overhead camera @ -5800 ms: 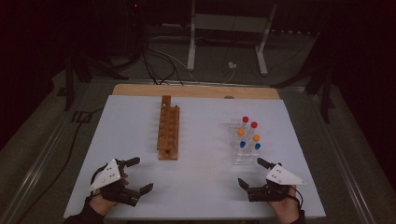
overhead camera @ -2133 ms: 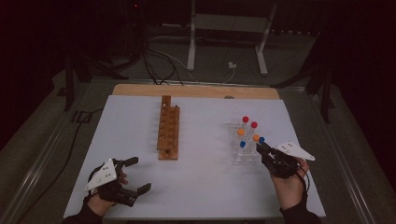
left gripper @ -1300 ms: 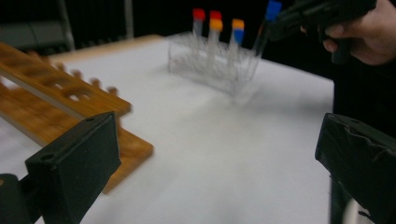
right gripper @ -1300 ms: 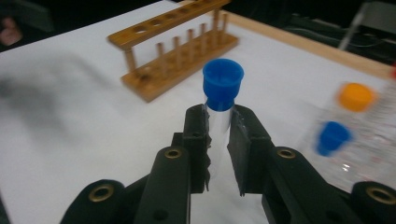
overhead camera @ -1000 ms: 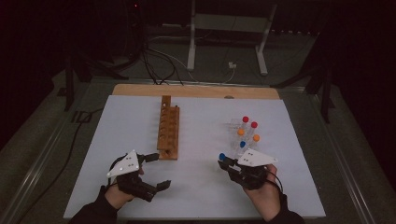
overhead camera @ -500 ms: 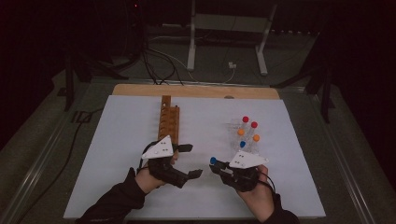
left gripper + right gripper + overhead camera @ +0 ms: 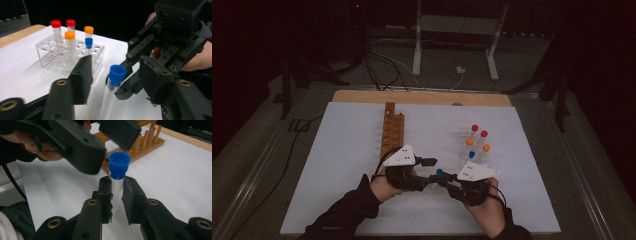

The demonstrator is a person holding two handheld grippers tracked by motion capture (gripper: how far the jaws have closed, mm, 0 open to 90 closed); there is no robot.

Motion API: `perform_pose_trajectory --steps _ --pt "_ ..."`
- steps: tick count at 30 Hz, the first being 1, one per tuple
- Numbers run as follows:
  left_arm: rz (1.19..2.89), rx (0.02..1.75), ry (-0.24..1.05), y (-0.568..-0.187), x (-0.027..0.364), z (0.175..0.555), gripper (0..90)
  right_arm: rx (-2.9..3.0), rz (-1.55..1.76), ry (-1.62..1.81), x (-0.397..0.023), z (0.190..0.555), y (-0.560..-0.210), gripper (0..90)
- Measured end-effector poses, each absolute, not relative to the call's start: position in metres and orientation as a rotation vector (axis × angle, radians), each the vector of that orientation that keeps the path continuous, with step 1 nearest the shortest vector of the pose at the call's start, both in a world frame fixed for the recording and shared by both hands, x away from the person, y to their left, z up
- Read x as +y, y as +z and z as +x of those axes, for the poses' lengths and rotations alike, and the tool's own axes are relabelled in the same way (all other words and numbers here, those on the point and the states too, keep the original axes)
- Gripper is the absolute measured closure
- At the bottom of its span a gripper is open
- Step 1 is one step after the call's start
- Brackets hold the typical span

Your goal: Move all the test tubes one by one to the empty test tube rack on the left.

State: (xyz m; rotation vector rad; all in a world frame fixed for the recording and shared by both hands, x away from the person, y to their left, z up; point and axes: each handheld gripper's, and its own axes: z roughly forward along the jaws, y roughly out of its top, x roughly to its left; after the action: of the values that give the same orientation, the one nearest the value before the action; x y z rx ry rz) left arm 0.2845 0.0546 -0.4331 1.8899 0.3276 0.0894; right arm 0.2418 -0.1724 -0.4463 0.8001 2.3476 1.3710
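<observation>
Handover in progress above the white table: the left gripper, resting apart near the table's front edge a second ago, has swung across to the right gripper, which pinches a clear blue-capped tube upright by its body. Left jaws have just been closing around the blue cap, not yet touching it; the clear rack and wooden rack wait behind, suggesting a cap grip comes next.
</observation>
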Motion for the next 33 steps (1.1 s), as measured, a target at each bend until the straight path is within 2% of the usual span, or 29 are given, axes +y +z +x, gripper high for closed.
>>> perform_pose_trajectory --steps 1,4,6,7,10,15,18,20,21,22,24,26,30,33 --pt "1.9 0.325 0.094 -0.434 0.054 0.285 55.0 2.348 0.8 1.371 -0.172 0.242 -0.446 77.2" --pt "1.925 0.317 0.113 -0.436 0.051 0.286 59.5 2.35 0.797 1.372 -0.172 0.241 -0.446 77.2" --pt "1.93 0.306 0.116 -0.437 0.05 0.286 67.1 2.352 0.795 1.369 -0.172 0.241 -0.446 77.2" --pt "1.933 0.301 0.115 -0.437 0.05 0.287 67.1 2.352 0.795 1.369 -0.172 0.241 -0.446 77.2" --pt "1.936 0.286 0.112 -0.437 0.05 0.286 75.4 2.35 0.799 1.364 -0.172 0.242 -0.446 77.2" --pt "1.941 0.265 0.139 -0.435 0.051 0.286 77.0 2.349 0.796 1.371 -0.172 0.242 -0.446 76.1" --pt "1.936 0.269 0.172 -0.431 0.054 0.287 77.2 2.309 0.758 1.406 -0.174 0.24 -0.445 63.9" --pt "1.928 0.28 0.181 -0.428 0.059 0.29 77.2 2.266 0.771 1.422 -0.176 0.238 -0.443 51.0" --pt "1.926 0.286 0.192 -0.426 0.061 0.292 77.2 2.238 0.819 1.441 -0.179 0.239 -0.441 38.6" --pt "1.925 0.288 0.199 -0.424 0.064 0.294 77.2 2.238 0.819 1.441 -0.179 0.239 -0.441 38.6" --pt "1.922 0.295 0.225 -0.419 0.069 0.297 77.2 2.216 0.886 1.463 -0.182 0.241 -0.44 21.9" --pt "1.916 0.306 0.235 -0.414 0.074 0.301 77.3 2.207 0.908 1.46 -0.185 0.243 -0.44 18.8" --pt "1.902 0.331 0.275 -0.403 0.085 0.31 77.3 2.153 0.913 1.464 -0.191 0.243 -0.439 0.3" --pt "1.89 0.354 0.31 -0.395 0.092 0.318 77.3 2.131 0.901 1.495 -0.197 0.242 -0.438 0.0"
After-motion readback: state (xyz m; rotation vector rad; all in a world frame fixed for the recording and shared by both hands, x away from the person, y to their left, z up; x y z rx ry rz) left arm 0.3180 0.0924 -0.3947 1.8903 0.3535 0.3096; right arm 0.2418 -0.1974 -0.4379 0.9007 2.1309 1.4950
